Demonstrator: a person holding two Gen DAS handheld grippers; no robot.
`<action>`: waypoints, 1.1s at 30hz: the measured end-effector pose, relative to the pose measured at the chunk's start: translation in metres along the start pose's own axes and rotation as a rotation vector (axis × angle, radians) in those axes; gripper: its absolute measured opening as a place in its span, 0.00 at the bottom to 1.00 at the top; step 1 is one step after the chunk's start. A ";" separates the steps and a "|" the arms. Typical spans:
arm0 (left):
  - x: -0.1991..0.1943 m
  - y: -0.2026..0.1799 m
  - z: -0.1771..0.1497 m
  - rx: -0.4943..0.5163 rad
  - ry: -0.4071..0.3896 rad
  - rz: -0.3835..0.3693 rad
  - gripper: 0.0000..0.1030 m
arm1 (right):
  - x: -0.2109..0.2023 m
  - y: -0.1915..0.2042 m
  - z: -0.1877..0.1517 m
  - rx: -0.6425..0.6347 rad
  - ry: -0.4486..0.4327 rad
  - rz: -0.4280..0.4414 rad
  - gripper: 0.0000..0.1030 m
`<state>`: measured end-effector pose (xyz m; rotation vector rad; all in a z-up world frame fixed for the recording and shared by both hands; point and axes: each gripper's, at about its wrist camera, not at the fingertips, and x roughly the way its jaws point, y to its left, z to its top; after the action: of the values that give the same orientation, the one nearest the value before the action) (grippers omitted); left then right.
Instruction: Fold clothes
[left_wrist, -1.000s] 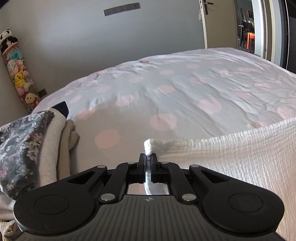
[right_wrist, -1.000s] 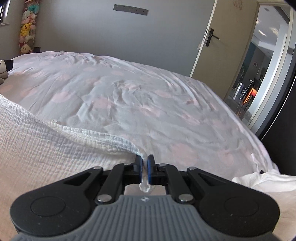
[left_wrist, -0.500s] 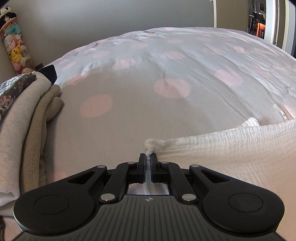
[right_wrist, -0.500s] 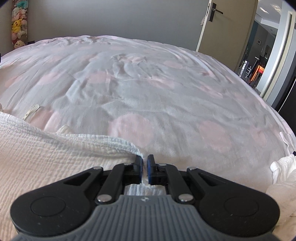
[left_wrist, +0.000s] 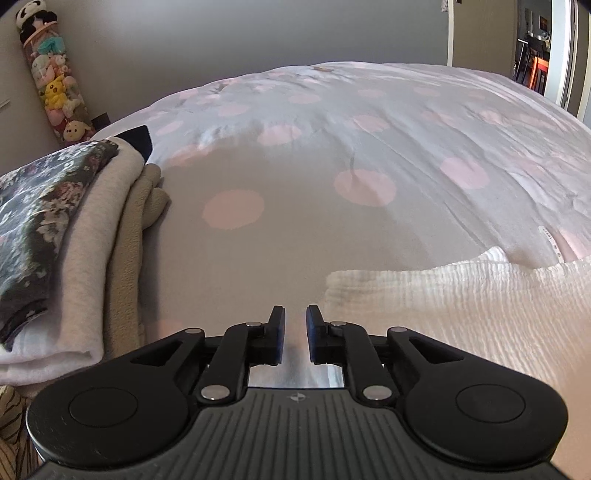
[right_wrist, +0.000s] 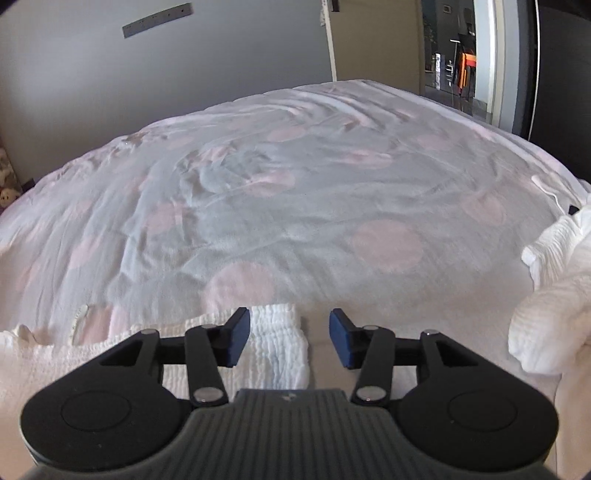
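A white crinkled garment (left_wrist: 461, 306) lies flat on the dotted duvet (left_wrist: 332, 155), to the right of my left gripper (left_wrist: 295, 314). That gripper stands open with nothing between its fingers, its tips just left of the garment's near corner. In the right wrist view the same white garment (right_wrist: 273, 339) lies under and left of my right gripper (right_wrist: 290, 321), which is open wide. The garment's right corner lies between the blue pads (right_wrist: 240, 332), untouched by the right-hand one.
A stack of folded clothes (left_wrist: 74, 229), floral piece on top, sits at the left of the bed. More crumpled white cloth (right_wrist: 550, 295) lies at the right edge. A column of plush toys (left_wrist: 55, 81) stands by the wall; a doorway (right_wrist: 454, 55) is behind.
Both grippers were shut on the white garment's corners; they lowered it onto the duvet and have opened, letting go. The garment now lies flat.
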<state>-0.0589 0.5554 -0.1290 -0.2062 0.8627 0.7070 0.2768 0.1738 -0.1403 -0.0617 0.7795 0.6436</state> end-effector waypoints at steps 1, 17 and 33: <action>-0.010 0.003 -0.003 -0.018 -0.006 -0.010 0.15 | -0.009 -0.002 -0.003 0.016 0.000 0.009 0.56; -0.099 0.010 -0.114 -0.279 0.199 -0.170 0.44 | -0.110 -0.021 -0.090 0.219 0.191 0.075 0.70; -0.085 -0.007 -0.158 -0.281 0.422 -0.159 0.23 | -0.124 -0.026 -0.133 0.243 0.427 -0.020 0.30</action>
<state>-0.1908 0.4398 -0.1679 -0.6870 1.1316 0.6428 0.1408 0.0515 -0.1577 0.0172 1.2636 0.5179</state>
